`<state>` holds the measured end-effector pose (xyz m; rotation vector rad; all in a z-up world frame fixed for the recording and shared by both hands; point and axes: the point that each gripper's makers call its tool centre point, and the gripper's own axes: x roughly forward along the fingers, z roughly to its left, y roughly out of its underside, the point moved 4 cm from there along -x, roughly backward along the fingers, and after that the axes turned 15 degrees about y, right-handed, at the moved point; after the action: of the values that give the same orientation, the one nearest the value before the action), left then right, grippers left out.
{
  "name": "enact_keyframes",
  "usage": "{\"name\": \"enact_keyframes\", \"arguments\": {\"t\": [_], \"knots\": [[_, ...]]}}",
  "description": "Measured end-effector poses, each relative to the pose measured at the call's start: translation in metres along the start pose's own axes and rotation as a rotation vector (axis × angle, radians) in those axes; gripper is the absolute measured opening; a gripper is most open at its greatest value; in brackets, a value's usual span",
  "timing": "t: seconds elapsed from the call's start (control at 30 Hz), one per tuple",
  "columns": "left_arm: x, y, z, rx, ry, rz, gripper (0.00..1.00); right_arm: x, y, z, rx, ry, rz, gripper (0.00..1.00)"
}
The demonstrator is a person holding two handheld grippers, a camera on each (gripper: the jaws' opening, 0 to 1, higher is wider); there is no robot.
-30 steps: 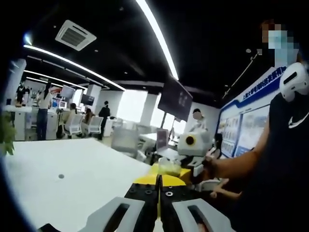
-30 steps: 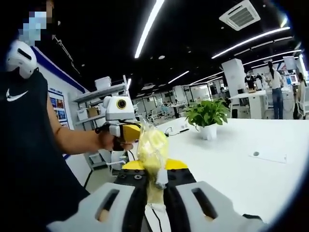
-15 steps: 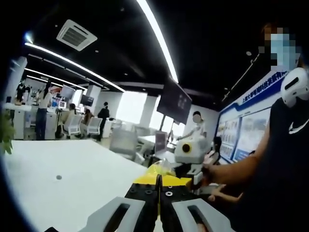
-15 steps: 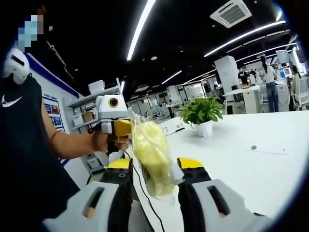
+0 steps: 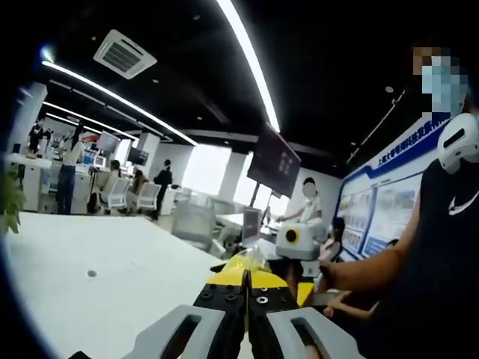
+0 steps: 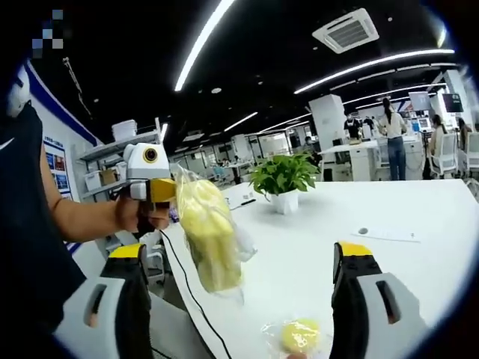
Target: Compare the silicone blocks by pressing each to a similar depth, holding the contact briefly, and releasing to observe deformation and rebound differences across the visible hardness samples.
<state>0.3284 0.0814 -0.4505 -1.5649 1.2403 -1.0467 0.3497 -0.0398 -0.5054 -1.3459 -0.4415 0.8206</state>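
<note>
Yellow silicone blocks in clear bag (image 6: 208, 232) (hanging), small yellow piece (image 6: 298, 336) on table

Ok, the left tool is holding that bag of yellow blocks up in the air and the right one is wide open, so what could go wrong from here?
1. The bag hangs from the left tool by its top alone, above the white table's edge; a slip could send it off the table.
2. A small yellow piece lies on the table between the open right tool jaws; lowering that tool could knock or crush it.
3. The bag's film may blur the pressing comparison.
</note>
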Motion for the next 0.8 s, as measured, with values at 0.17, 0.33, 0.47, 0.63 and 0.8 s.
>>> {"name": "enact_keyframes", "arguments": {"t": [0.17,0.33,0.47,0.63,0.8], "knots": [[-0.002,-0.003,0.002,0.001,-0.009,-0.012,0.0,-0.001,0.003,-0.003,-0.026,0.033,0.009,0.96],[-0.007,-0.004,0.008,-0.028,-0.033,-0.049,0.0,-0.004,0.003,-0.011,-0.053,0.077,-0.005,0.96],[-0.012,-0.004,0.014,-0.042,-0.055,-0.063,0.0,-0.011,0.004,-0.021,-0.049,0.108,-0.01,0.96],[-0.02,0.002,0.023,-0.074,-0.082,-0.085,0.0,-0.028,0.011,-0.042,-0.032,0.16,0.0,0.96],[-0.025,0.008,0.029,-0.109,-0.104,-0.103,0.0,-0.052,0.024,-0.073,-0.074,0.294,-0.003,0.96]]}}
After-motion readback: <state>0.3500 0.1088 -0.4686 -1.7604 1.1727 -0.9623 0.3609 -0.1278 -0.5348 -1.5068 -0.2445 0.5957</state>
